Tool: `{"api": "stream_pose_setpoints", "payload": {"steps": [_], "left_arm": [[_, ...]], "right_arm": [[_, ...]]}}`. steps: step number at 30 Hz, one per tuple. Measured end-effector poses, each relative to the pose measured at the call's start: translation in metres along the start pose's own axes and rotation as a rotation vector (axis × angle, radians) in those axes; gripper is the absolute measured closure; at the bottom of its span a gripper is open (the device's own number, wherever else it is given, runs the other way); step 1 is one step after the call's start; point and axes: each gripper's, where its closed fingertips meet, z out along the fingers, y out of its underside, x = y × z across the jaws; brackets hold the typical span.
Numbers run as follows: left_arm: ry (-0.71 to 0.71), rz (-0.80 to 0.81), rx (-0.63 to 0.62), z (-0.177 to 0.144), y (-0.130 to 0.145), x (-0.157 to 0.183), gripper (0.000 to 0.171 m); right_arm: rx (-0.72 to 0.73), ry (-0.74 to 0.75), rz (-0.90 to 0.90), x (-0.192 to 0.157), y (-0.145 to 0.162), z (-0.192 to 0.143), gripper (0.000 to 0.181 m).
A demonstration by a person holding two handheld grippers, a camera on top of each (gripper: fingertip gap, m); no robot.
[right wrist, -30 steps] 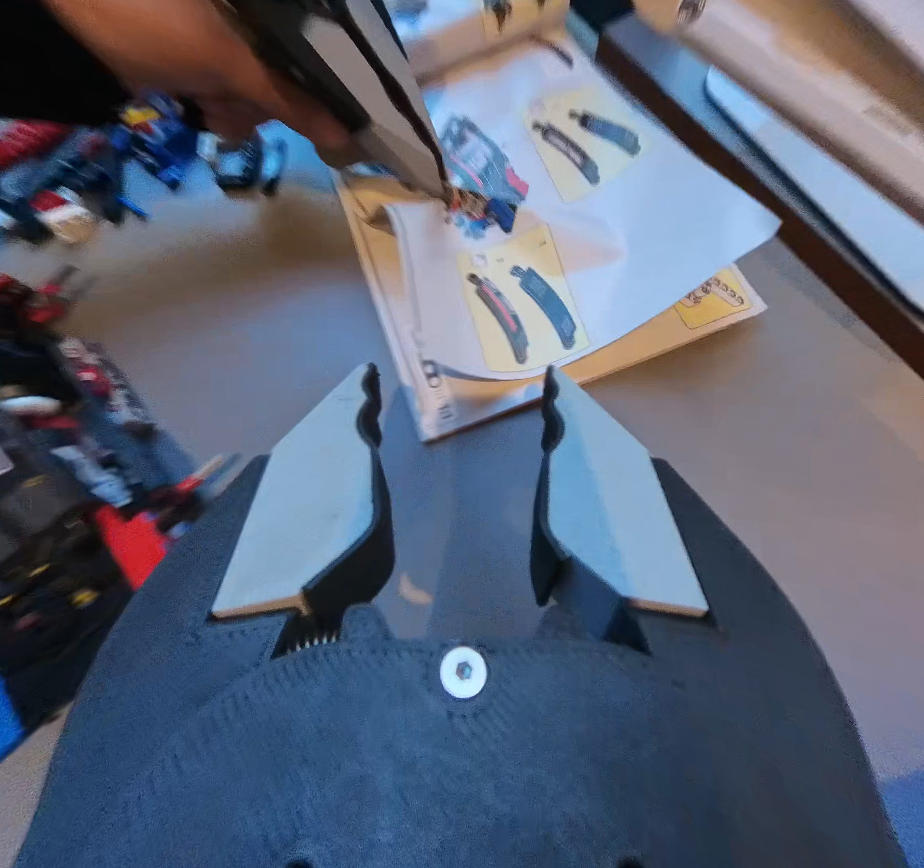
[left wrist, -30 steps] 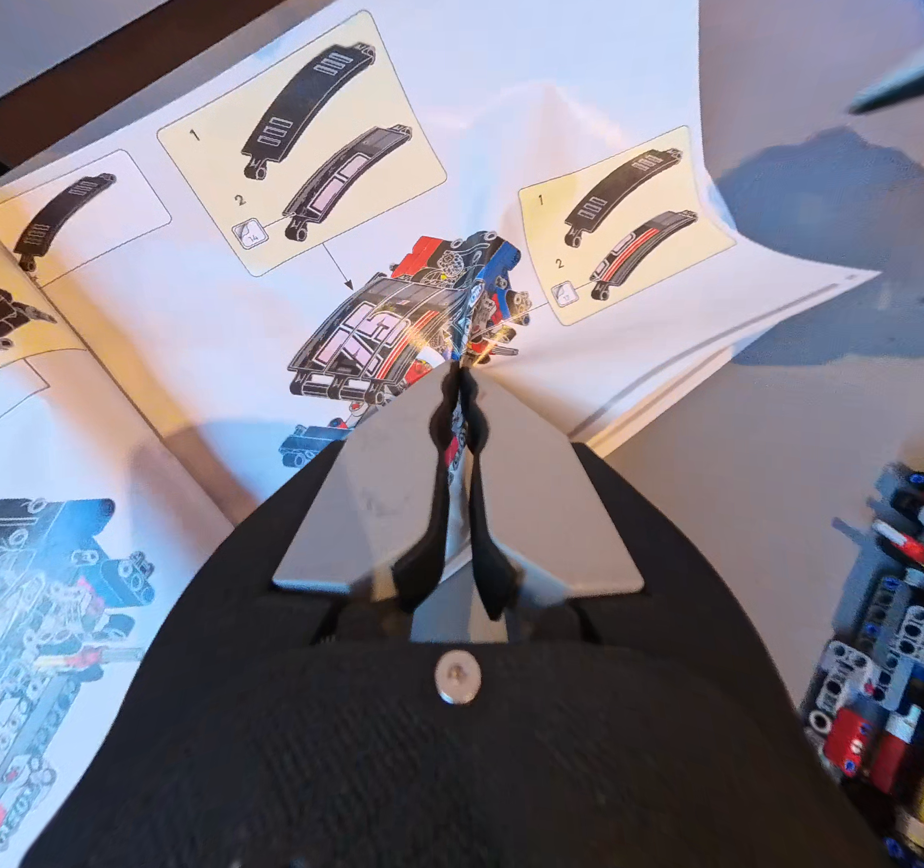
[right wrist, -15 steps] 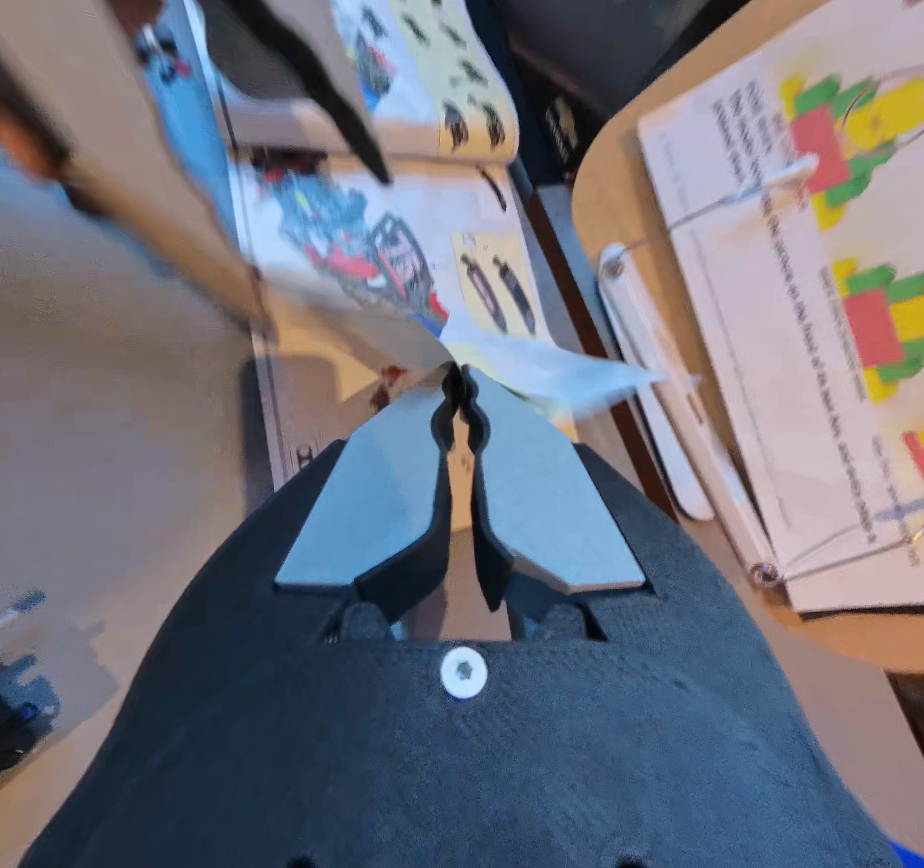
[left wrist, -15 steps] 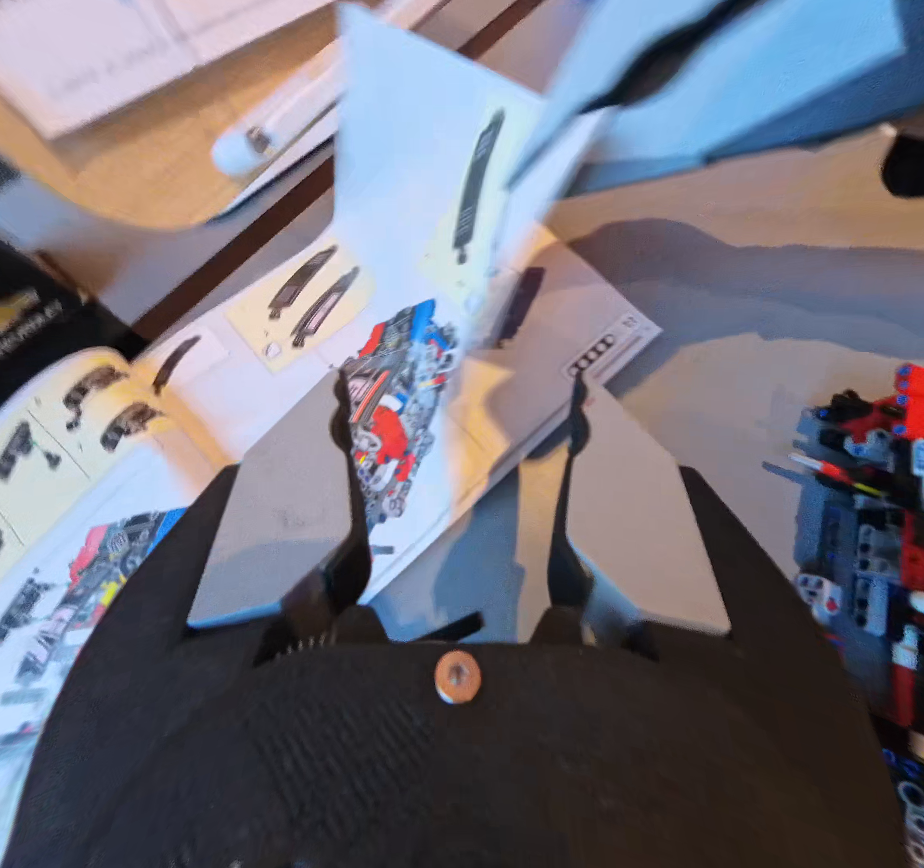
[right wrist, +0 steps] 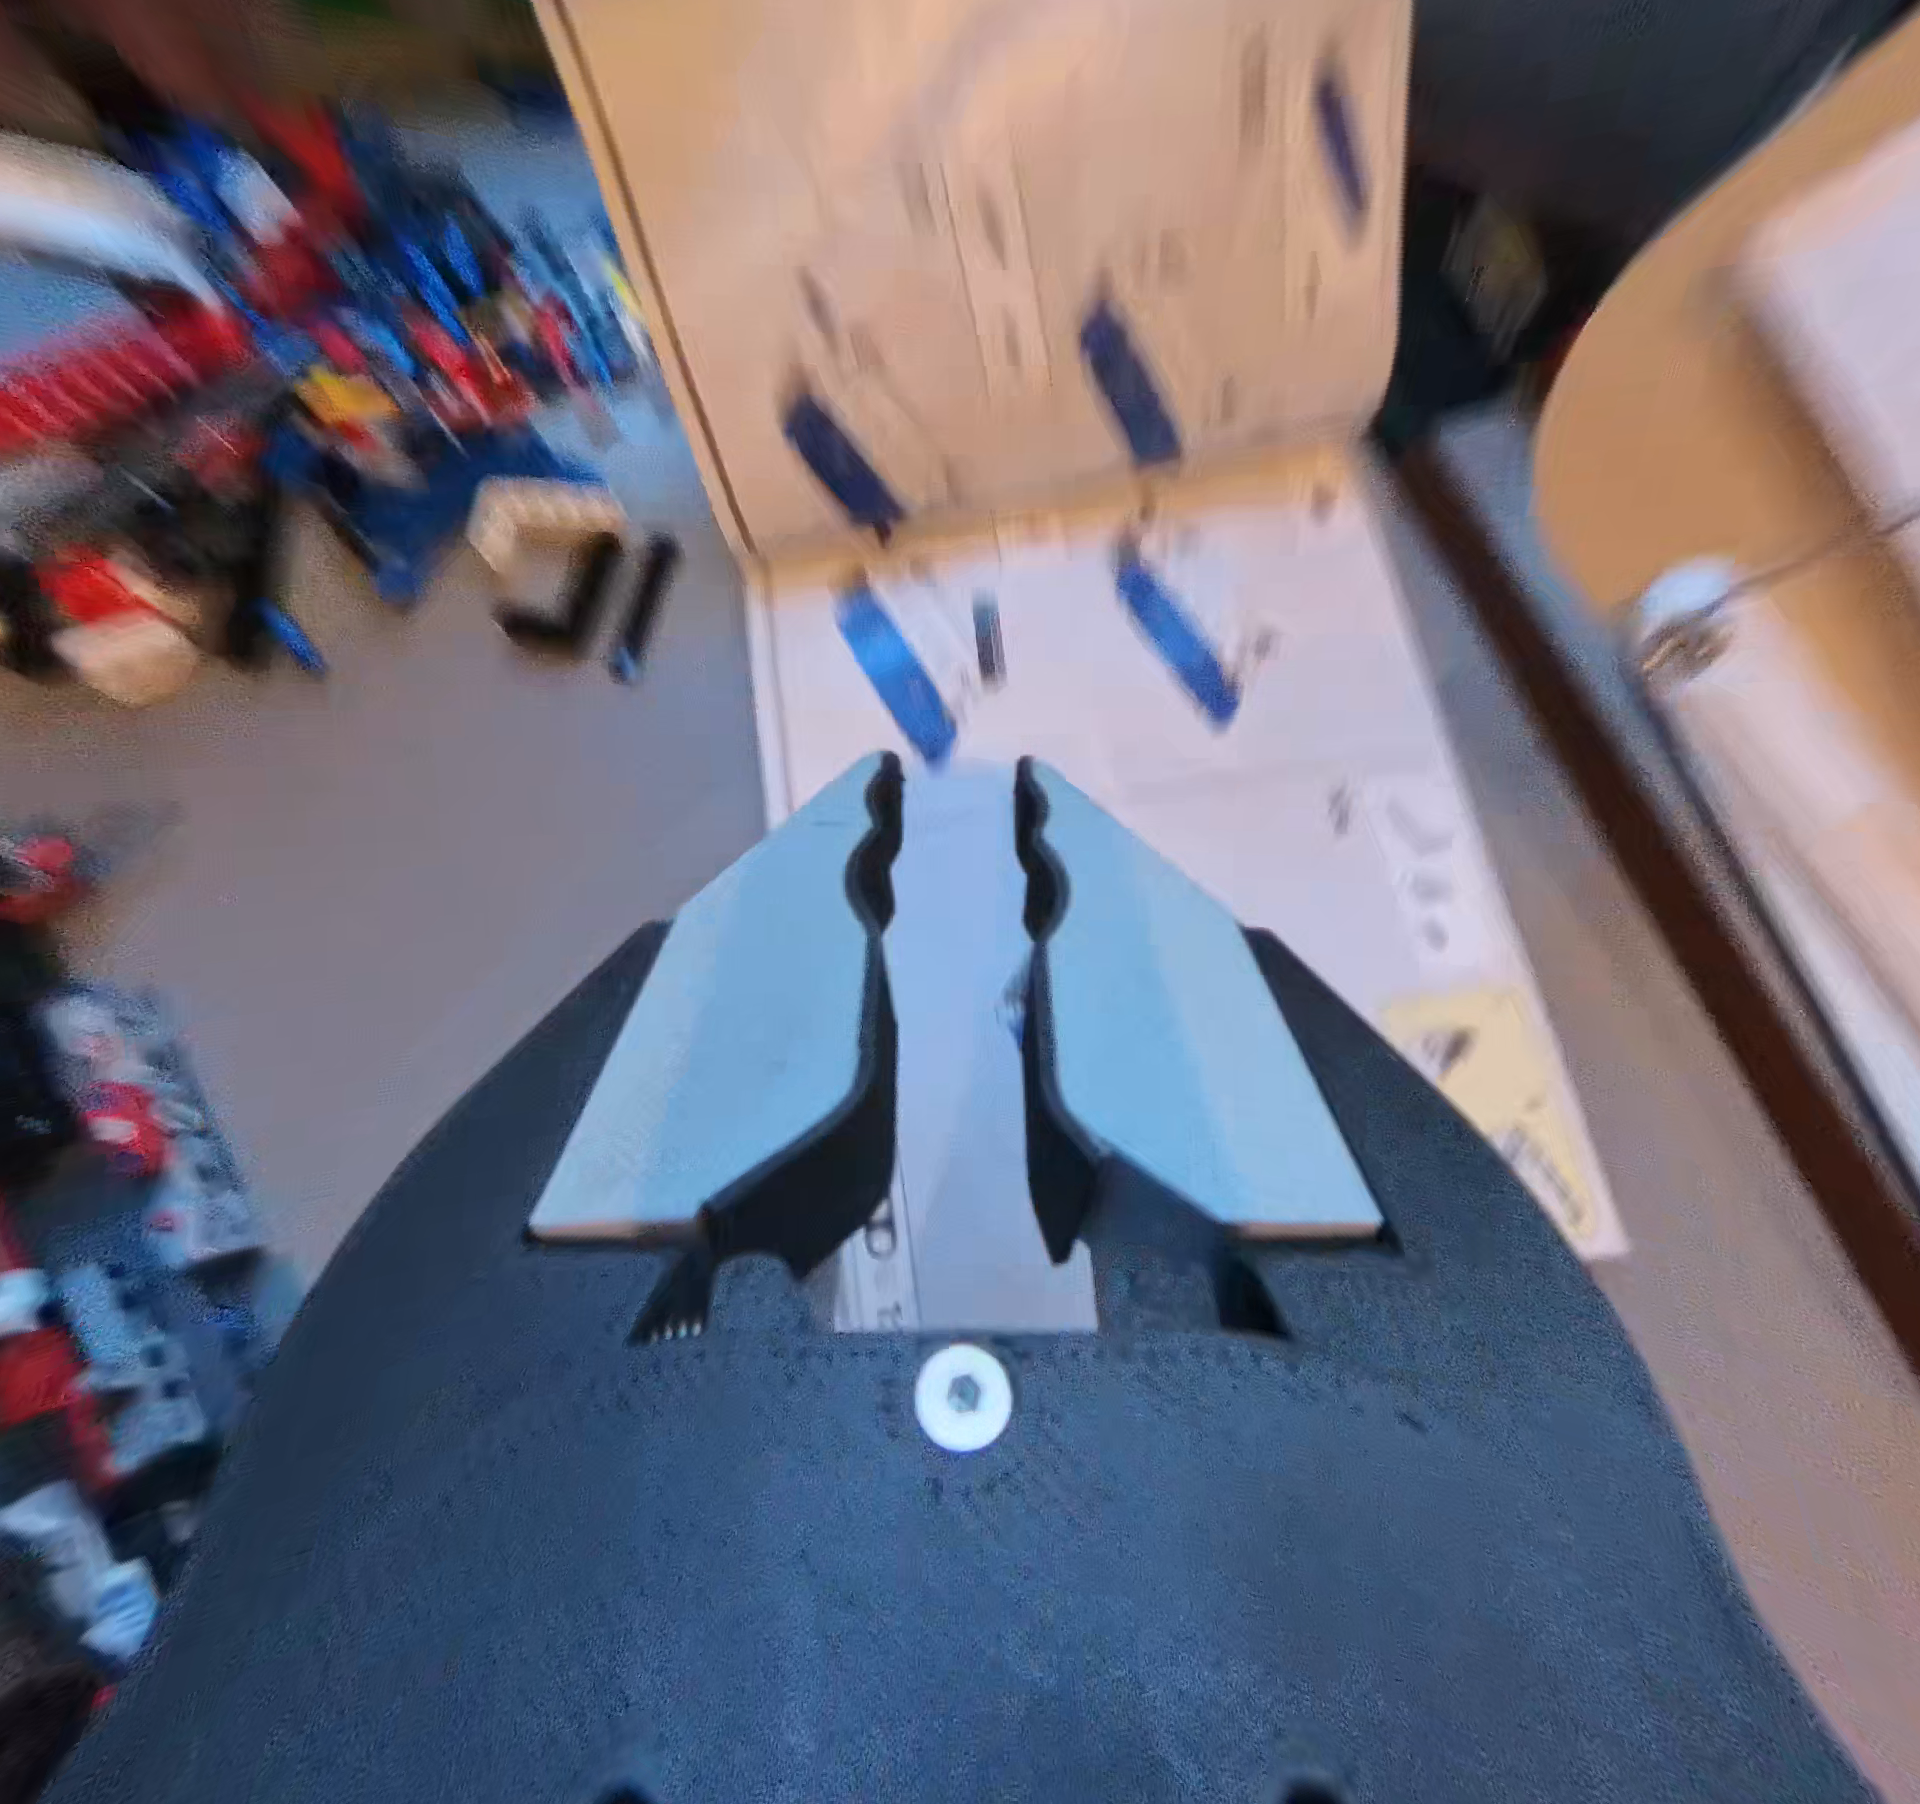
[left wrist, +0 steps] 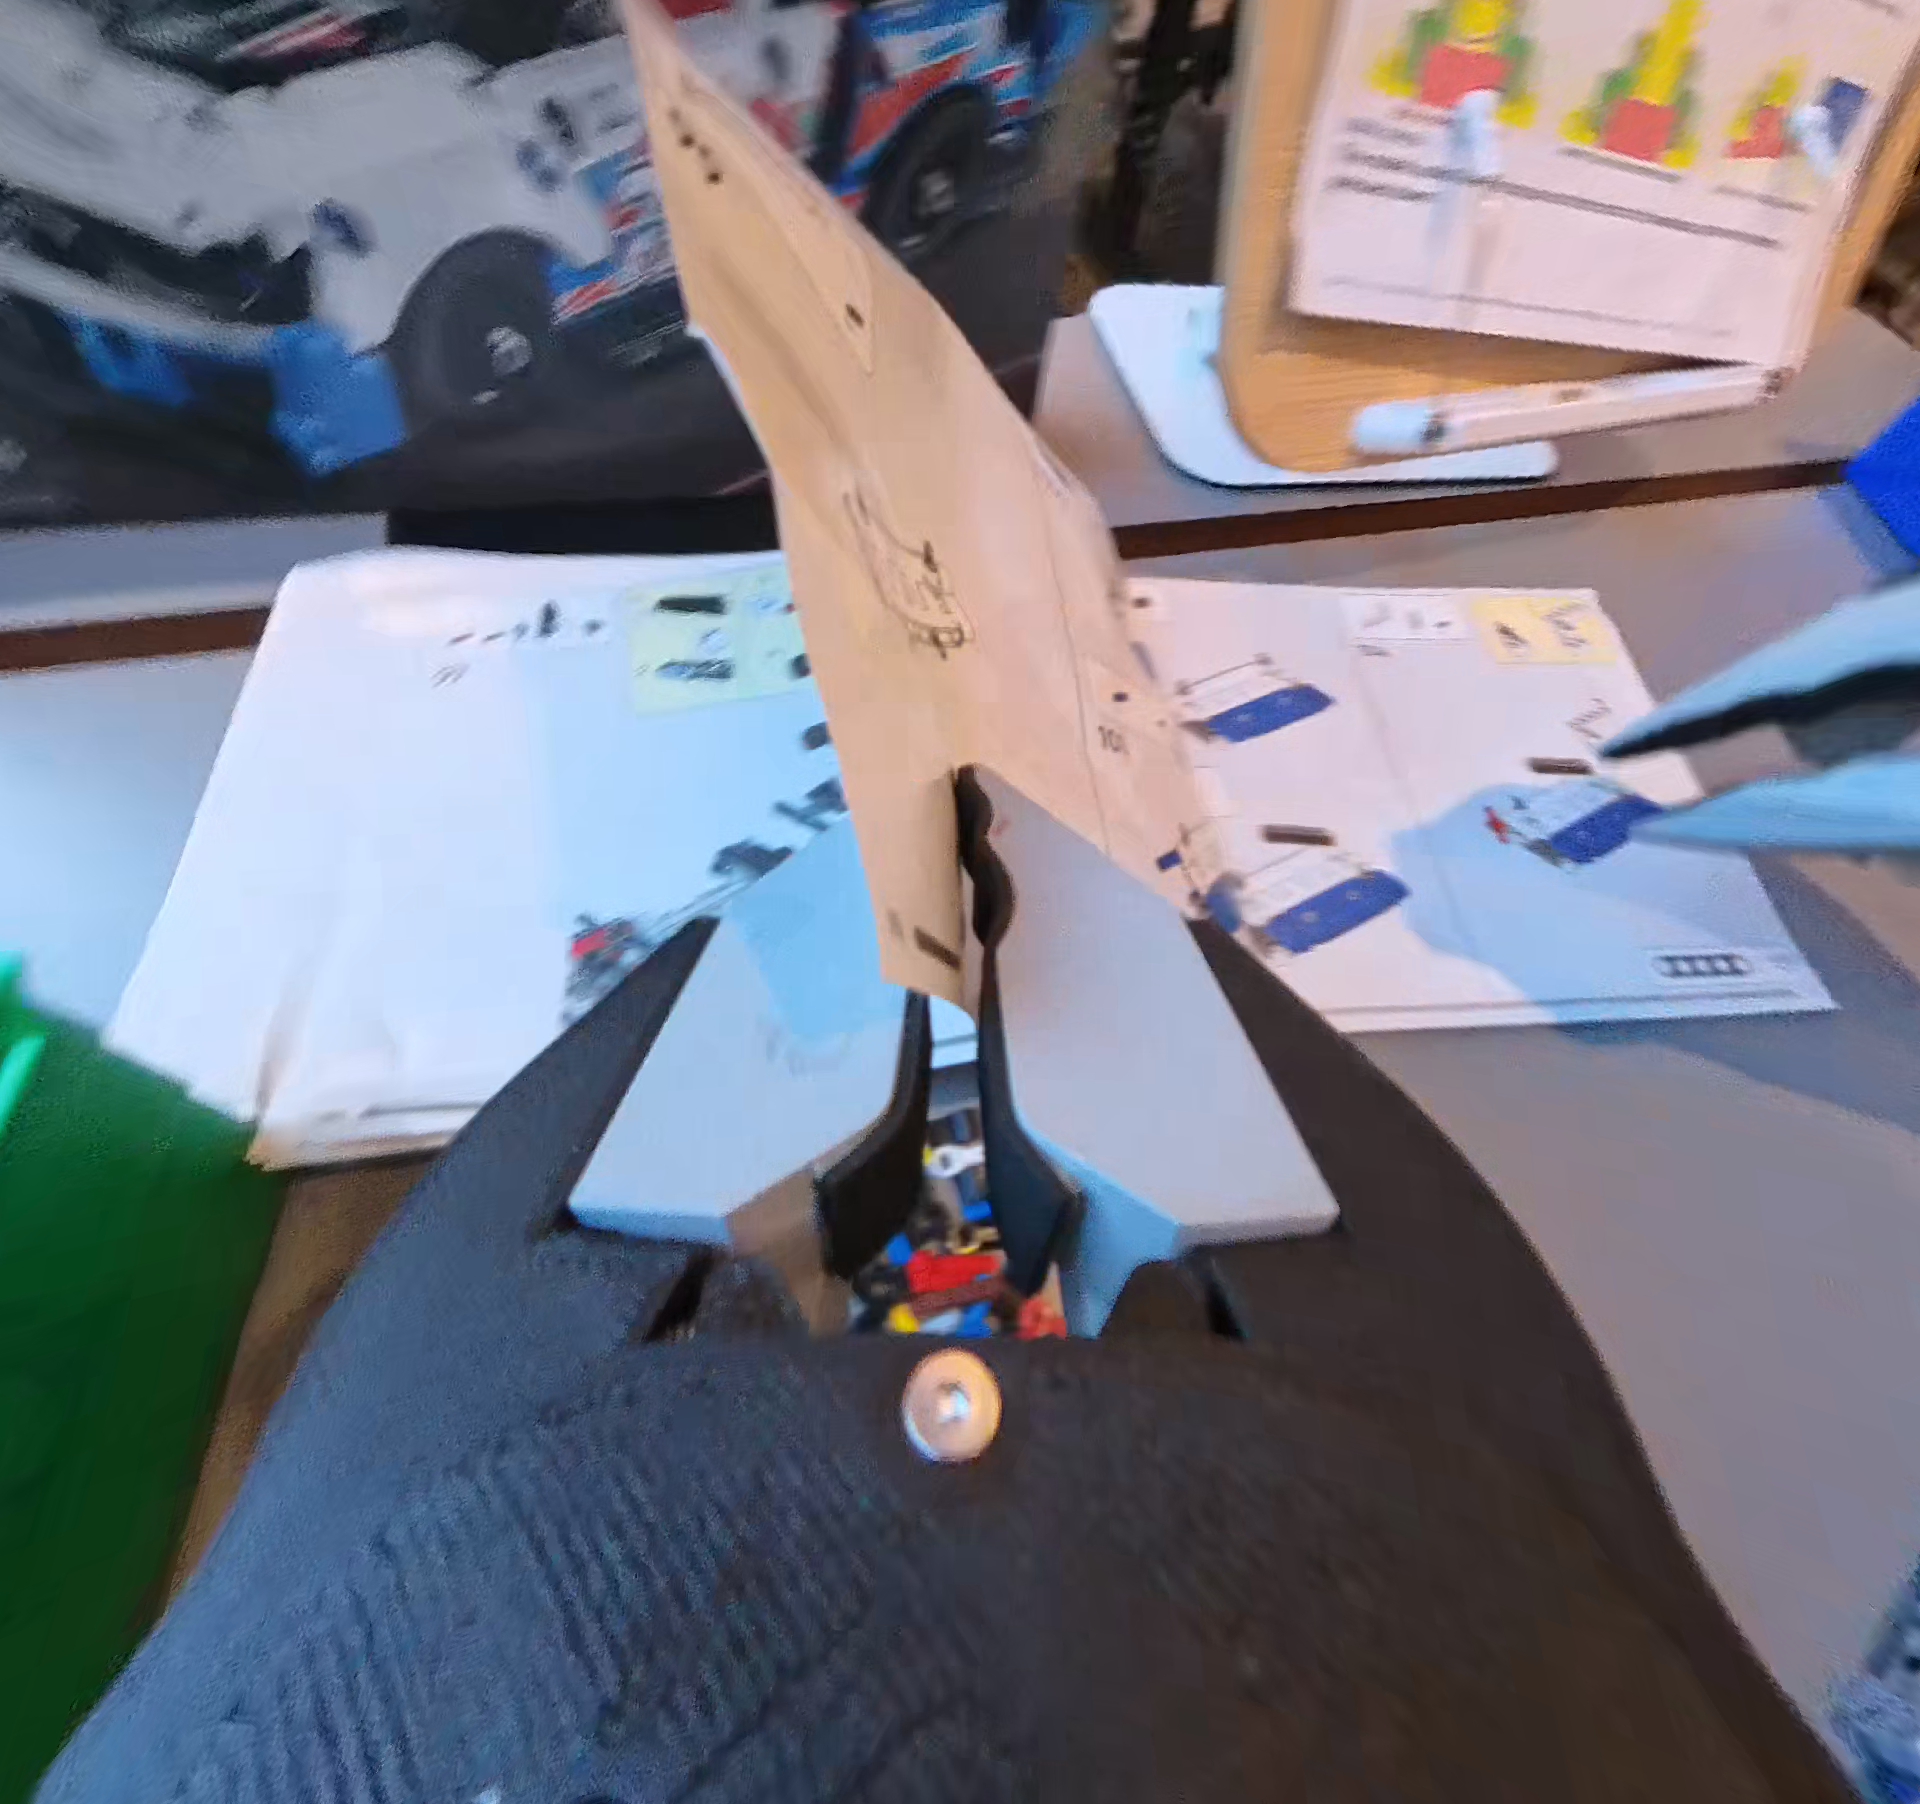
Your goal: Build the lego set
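Table (left wrist: 1621, 1172): grey. Instruction booklet (left wrist: 436, 819): open at far edge. Page (left wrist: 914, 528): upright, pinched in your left gripper (left wrist: 966, 819); turn it gently. Right gripper (right wrist: 956, 778): narrowly parted, empty. Lego pieces (right wrist: 312, 352): left side.

the left gripper (left wrist: 961, 819) is pinched on a page (left wrist: 883, 466) of the open booklet (left wrist: 468, 819), holding it upright above the spread. the other gripper (left wrist: 1787, 767) pokes in from the right edge over the right page. behind stand a box (left wrist: 312, 196) picturing a car and a wooden board (left wrist: 1278, 196) bearing a sheet with coloured blocks; a green thing (left wrist: 94, 1287) sits at left.
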Motion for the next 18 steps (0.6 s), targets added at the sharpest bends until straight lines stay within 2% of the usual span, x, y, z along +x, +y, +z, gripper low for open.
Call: {"api": "stream_pose_setpoints", "payload": {"steps": [2, 3, 4, 9, 14, 16, 18], "left_arm": [[-0.023, -0.032, -0.009, 0.001, 0.006, -0.026, 0.171], [-0.053, -0.031, -0.047, 0.003, 0.012, -0.040, 0.171], [-0.081, -0.028, -0.085, 0.005, 0.017, -0.052, 0.169], [-0.152, -0.127, -0.156, -0.003, 0.024, -0.095, 0.156], [-0.191, -0.079, -0.136, -0.032, 0.006, -0.102, 0.145], [-0.147, -0.043, -0.125, -0.044, -0.002, -0.085, 0.128], [-0.129, 0.054, -0.137, -0.056, -0.004, -0.068, 0.120]], "right_arm": [[-0.144, 0.029, -0.063, 0.001, 0.033, 0.023, 0.165], [-0.199, 0.045, -0.109, 0.000, 0.046, 0.030, 0.173], [-0.218, 0.069, -0.157, 0.000, 0.051, 0.033, 0.180], [-0.280, 0.172, -0.272, 0.010, 0.060, 0.026, 0.181], [-0.283, 0.210, -0.167, 0.025, 0.072, 0.014, 0.181], [-0.267, 0.204, -0.098, 0.026, 0.075, 0.011, 0.181], [-0.281, 0.209, -0.067, 0.024, 0.075, 0.006, 0.181]]}}
